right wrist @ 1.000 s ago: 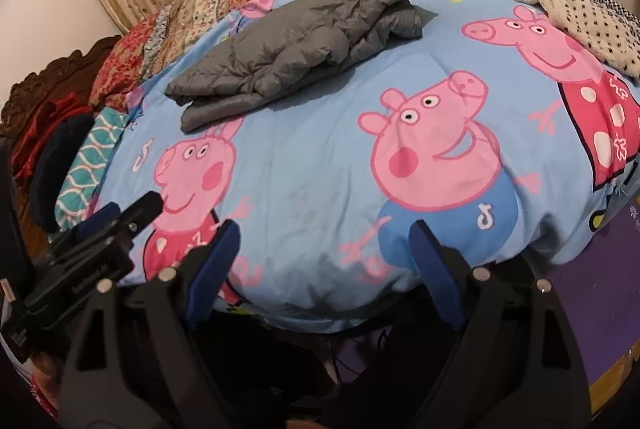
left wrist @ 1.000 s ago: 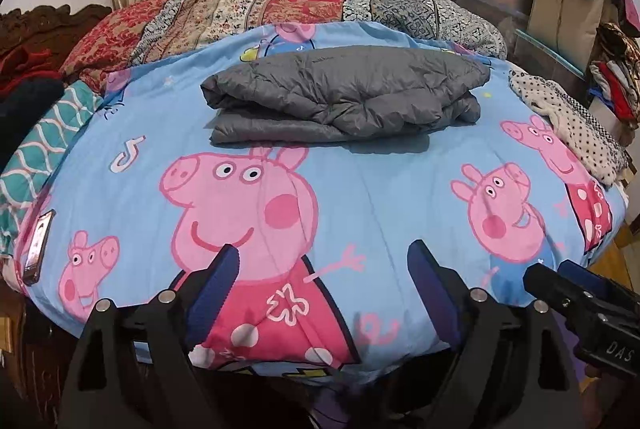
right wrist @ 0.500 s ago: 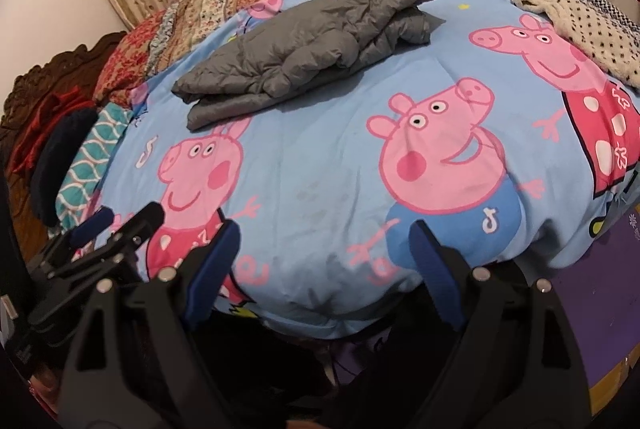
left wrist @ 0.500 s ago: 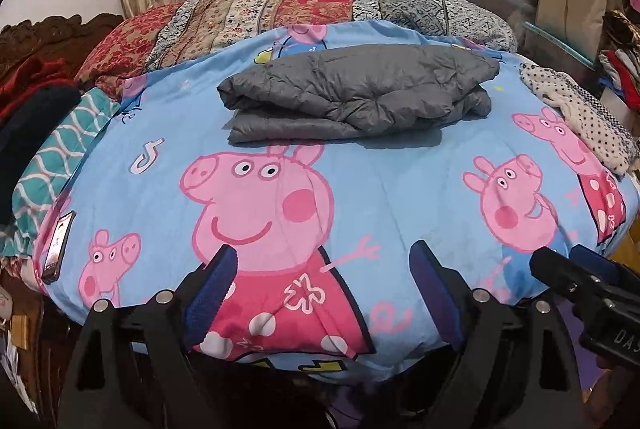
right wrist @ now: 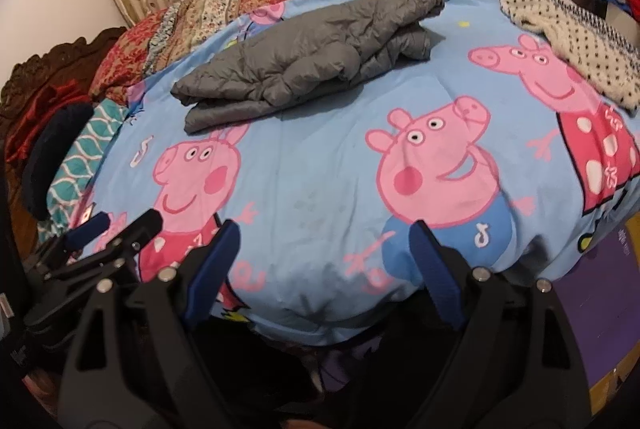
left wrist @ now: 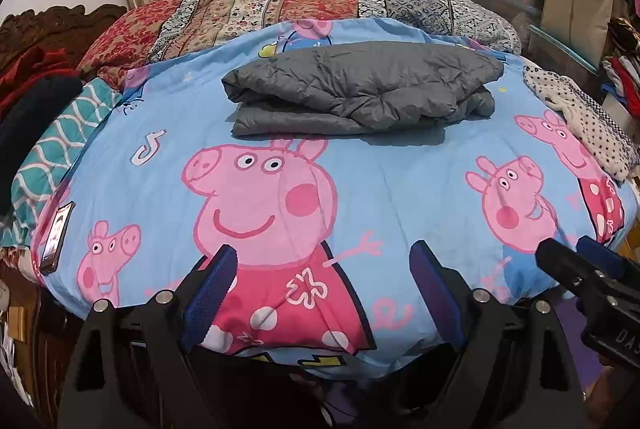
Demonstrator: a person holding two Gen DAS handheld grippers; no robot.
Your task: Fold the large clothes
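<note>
Both hand-held grippers are released, with nothing between their blue pads: the left hand-held gripper [left wrist: 322, 283] and the right hand-held gripper [right wrist: 322, 261] hang side by side over the near edge of the bed [left wrist: 400, 197]. Compared with a second ago, almost nothing has changed; the view has only crept a little, and the jaws stand at the same width. At twelve o'clock from the left gripper, well apart from it, the grey puffer jacket [left wrist: 360, 89] lies folded in a compact bundle on the cartoon-pig bedsheet. At two o'clock a dotted knit garment [left wrist: 580, 117] waits unfolded. I judge this fold finished, and the dotted piece may be next.
</note>
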